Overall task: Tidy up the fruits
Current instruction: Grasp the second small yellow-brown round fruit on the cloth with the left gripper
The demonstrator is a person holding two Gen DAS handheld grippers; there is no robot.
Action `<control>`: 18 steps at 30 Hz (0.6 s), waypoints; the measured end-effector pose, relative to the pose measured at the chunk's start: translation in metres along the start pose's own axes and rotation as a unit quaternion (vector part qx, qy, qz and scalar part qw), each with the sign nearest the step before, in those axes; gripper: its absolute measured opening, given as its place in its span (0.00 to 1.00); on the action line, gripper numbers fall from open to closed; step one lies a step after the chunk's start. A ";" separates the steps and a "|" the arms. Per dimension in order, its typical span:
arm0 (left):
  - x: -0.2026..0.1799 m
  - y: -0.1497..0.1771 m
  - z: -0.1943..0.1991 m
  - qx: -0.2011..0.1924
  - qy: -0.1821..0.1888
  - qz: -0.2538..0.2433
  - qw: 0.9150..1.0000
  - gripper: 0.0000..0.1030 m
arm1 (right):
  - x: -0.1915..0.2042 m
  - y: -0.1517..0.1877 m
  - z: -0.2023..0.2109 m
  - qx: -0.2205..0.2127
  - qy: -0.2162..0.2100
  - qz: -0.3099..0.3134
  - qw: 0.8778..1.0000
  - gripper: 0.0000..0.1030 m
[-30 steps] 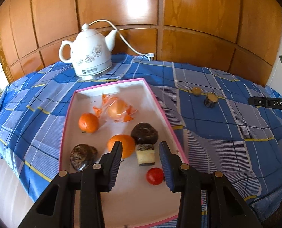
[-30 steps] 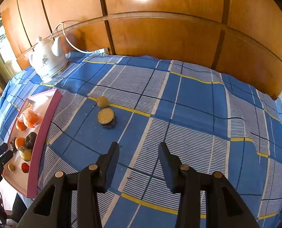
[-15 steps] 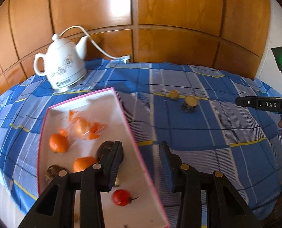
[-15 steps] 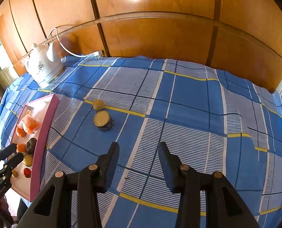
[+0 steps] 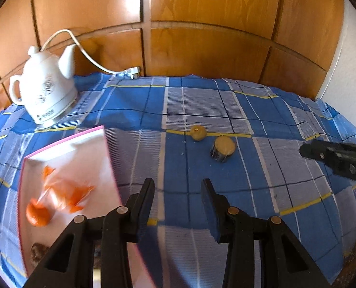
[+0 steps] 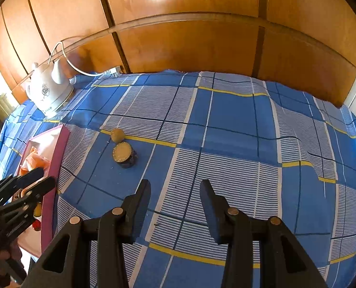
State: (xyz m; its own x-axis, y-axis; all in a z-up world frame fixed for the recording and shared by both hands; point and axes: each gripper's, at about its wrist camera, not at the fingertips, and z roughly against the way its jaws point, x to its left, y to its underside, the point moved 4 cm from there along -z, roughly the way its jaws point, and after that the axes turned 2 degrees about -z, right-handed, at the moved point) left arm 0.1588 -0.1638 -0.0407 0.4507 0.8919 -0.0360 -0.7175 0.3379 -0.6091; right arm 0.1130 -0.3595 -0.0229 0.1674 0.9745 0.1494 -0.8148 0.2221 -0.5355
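Observation:
A white tray with a pink rim point(image 5: 103, 134) lies on the blue checked cloth at the left. It holds an orange point(image 5: 37, 216), a bagged orange fruit point(image 5: 62, 192) and a dark fruit point(image 5: 37, 252). On the cloth sit a small yellow-brown fruit point(image 5: 198, 133) and a cut piece with dark skin point(image 5: 223, 147), touching nothing. My left gripper point(image 5: 178, 192) hovers open and empty just right of the tray's edge, short of both pieces. My right gripper point(image 6: 175, 192) is open and empty over bare cloth, with the small fruit point(image 6: 118, 135) and cut piece point(image 6: 124, 154) ahead to its left.
A white kettle point(image 5: 46, 93) with a cord stands at the back left, against the wood panelling. The right gripper's body point(image 5: 334, 153) shows at the right edge. In the right wrist view, the left gripper point(image 6: 47, 176) and a hand point(image 6: 0, 259) are beside the tray point(image 6: 58, 158).
The left gripper has swung right, from above the tray's fruits to over the cloth beside the tray. The right gripper has hardly moved. Both stay open.

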 end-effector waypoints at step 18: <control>-0.012 -0.068 -0.101 0.057 0.071 0.076 0.993 0.32 | 0.010 -0.001 0.000 0.003 -0.013 0.016 1.000 0.42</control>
State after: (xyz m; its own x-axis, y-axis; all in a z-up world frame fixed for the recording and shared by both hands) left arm 0.2556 -0.2277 -0.0785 0.3982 0.8861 -0.2371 -0.8341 0.2423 -0.4955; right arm 0.1153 -0.3501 -0.0212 0.1268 0.9800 0.1533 -0.8224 0.1903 -0.5362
